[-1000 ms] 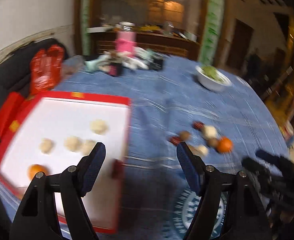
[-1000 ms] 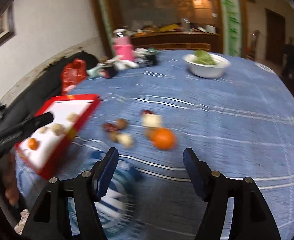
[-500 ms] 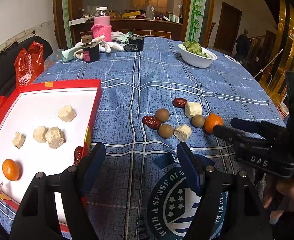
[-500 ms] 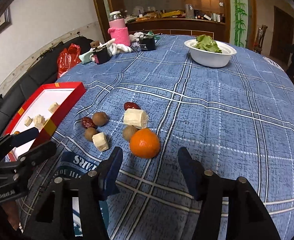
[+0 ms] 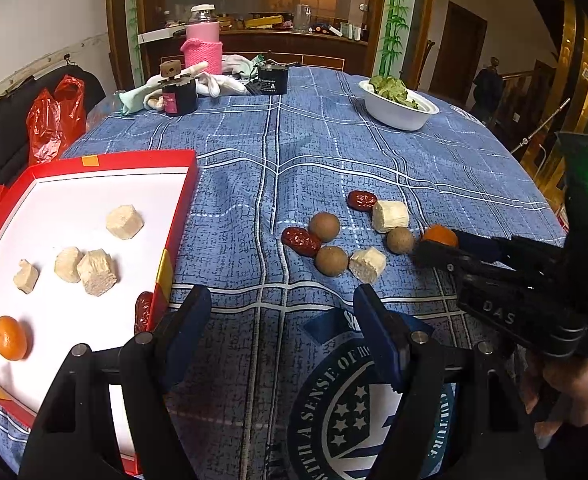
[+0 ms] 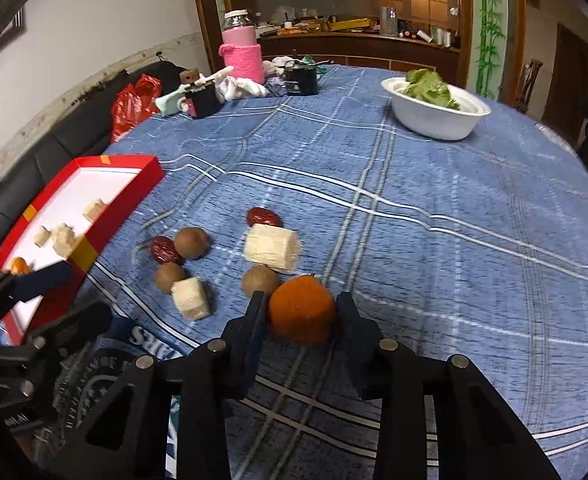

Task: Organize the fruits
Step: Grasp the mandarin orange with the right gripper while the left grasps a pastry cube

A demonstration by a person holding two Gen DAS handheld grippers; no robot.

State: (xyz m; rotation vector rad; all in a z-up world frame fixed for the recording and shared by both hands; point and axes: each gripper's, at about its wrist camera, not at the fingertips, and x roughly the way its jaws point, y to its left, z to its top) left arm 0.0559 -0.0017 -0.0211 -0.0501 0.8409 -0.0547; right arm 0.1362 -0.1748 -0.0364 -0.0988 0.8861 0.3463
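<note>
A loose cluster lies on the blue cloth: two red dates (image 6: pixel 165 249), three brown round fruits (image 6: pixel 190 243), two pale chunks (image 6: pixel 271 248) and an orange (image 6: pixel 302 309). My right gripper (image 6: pixel 302 312) has its jaws closing, and both pads touch the orange's sides; it also shows in the left wrist view as the right gripper (image 5: pixel 436 245). The red tray (image 5: pixel 141 159) with a white floor holds several pale chunks (image 5: pixel 124 221), an orange (image 5: pixel 9 338) and a date (image 5: pixel 143 310). Beside the tray's right wall my left gripper (image 5: pixel 281 304) hangs open and holds nothing.
A white bowl of greens (image 6: pixel 438 118) stands at the back right. A pink bottle (image 6: pixel 241 54), dark jars (image 6: pixel 302 79) and white cloths sit at the table's far edge. A red bag (image 5: pixel 53 120) lies on the black sofa at left. A printed emblem (image 5: pixel 354 412) marks the cloth near me.
My right gripper has moved forward onto the orange and narrowed its jaws around it. The left gripper has settled near the tray's right wall, still open.
</note>
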